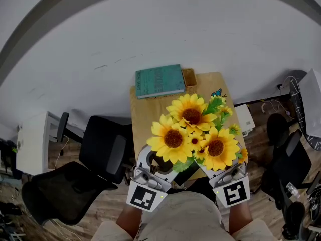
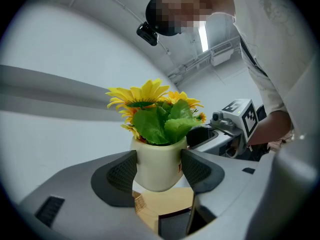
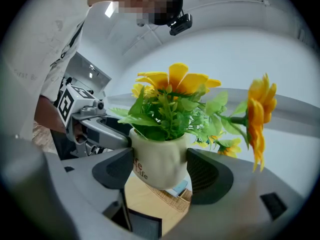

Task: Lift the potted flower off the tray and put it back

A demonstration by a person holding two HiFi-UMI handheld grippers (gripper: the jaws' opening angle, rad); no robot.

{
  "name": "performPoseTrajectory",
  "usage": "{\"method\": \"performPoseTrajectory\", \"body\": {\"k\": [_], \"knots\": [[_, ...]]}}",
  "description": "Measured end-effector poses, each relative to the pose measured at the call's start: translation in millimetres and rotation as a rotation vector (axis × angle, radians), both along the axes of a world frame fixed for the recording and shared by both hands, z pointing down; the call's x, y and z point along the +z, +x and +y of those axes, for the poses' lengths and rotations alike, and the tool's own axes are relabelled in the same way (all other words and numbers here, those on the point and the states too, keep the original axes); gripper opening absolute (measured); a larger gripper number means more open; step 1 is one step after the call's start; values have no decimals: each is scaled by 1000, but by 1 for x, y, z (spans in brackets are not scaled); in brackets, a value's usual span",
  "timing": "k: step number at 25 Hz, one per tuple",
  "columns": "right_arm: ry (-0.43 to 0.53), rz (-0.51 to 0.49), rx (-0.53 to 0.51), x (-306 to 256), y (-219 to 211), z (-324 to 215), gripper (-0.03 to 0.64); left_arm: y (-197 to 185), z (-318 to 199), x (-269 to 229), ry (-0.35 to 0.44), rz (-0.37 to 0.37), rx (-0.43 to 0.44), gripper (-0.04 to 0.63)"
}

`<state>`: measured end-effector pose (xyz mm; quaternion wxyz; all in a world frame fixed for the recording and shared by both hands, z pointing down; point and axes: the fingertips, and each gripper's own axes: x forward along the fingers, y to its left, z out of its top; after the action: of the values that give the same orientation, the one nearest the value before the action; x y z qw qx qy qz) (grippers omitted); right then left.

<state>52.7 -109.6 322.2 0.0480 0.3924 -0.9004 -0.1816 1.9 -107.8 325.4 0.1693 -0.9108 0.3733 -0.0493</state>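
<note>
Clearly the potted flower [image 1: 193,134] is off the table [image 1: 145,115] and held in the air close to the person's body, gripped from two sides at once. In the left gripper view, the left gripper [image 2: 159,173] has its jaws closed against the sides of the cream pot [image 2: 159,163], whose rounded bottom hangs free with bare wood showing beneath it. The right gripper view shows the same: the right gripper [image 3: 161,170] presses its jaws on both flanks of the pot [image 3: 159,160], which carries some dark lettering on the side nearest the left jaw, only partly legible. Each gripper view also shows the other gripper across the pot, the right one [image 2: 235,121] and the left one [image 3: 86,118], with its marker cube. From the head view the yellow sunflower heads and green leaves spread wide and hide most of the pot, while the left gripper [image 1: 150,167] and right gripper [image 1: 221,177] reach in under the blooms from below. A small blue butterfly ornament [image 1: 216,92] sits at the top edge of the bouquet. Further out on the wooden table lies a teal book [image 1: 159,81], and just beside its right end rests a brown woven tray [image 1: 189,77], well apart from the raised pot. A black chair [image 1: 98,159] stands to the left of the table on the wooden floor [image 1: 100,217].
</note>
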Motion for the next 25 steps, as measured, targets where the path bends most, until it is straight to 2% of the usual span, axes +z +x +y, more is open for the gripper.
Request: {"method": "performPoseTrajectory", "body": {"k": [9,16,22,25], "knots": [[-80,6,3,32,5,-10,348,6,-10,30,-71,-15,-8,273],[-162,10,-3,67,14,-16,348,14,-15,65,-158,-22,-21,273],[-341,73,7,117,26,-27,348,20,-29,102,-281,-24,-44,273],[-397,93,-5,137,26,-31,348,19,-32,122,-330,-30,-61,273]]}}
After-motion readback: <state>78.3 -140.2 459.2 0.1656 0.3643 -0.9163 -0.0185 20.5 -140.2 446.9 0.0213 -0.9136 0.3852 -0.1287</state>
